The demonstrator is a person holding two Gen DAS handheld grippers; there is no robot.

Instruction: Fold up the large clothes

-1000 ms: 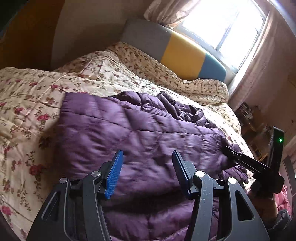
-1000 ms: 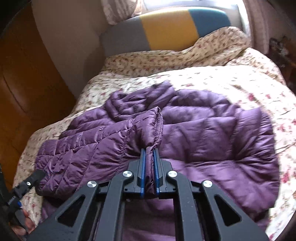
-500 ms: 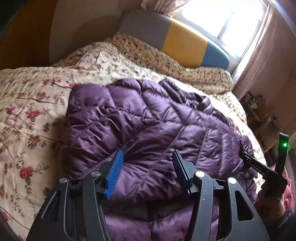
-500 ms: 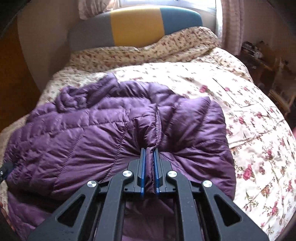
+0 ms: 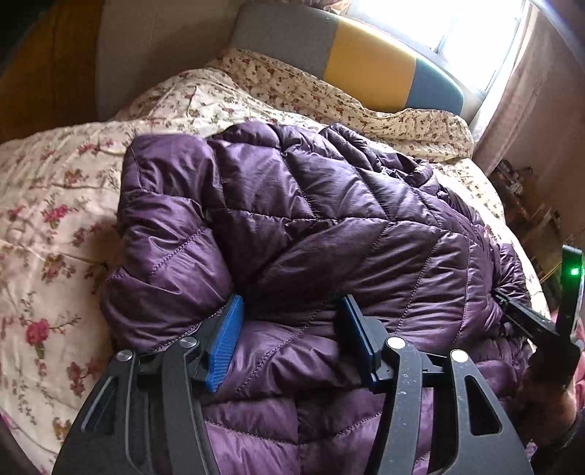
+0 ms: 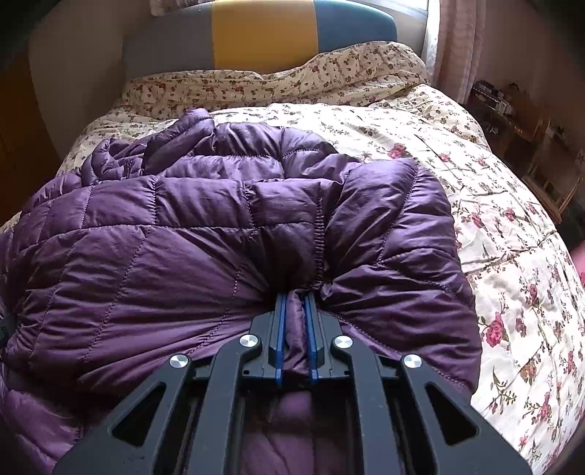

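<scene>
A purple quilted puffer jacket lies on the floral bedspread, its upper layer folded over the lower one. My left gripper is open, its blue pads pressed against the jacket's near folded edge. My right gripper is shut on a bunched fold of the jacket by an elasticated cuff seam. The right gripper also shows in the left wrist view at the jacket's right edge, with a green light above it.
The bed's padded headboard in grey, yellow and blue stands at the far end under a bright window. A folded floral quilt lies along it. A cluttered wooden shelf stands right of the bed.
The right gripper has pulled the jacket's layer toward me over the lower part. Both grippers have come closer to the jacket; the left pads now touch its folded edge.
</scene>
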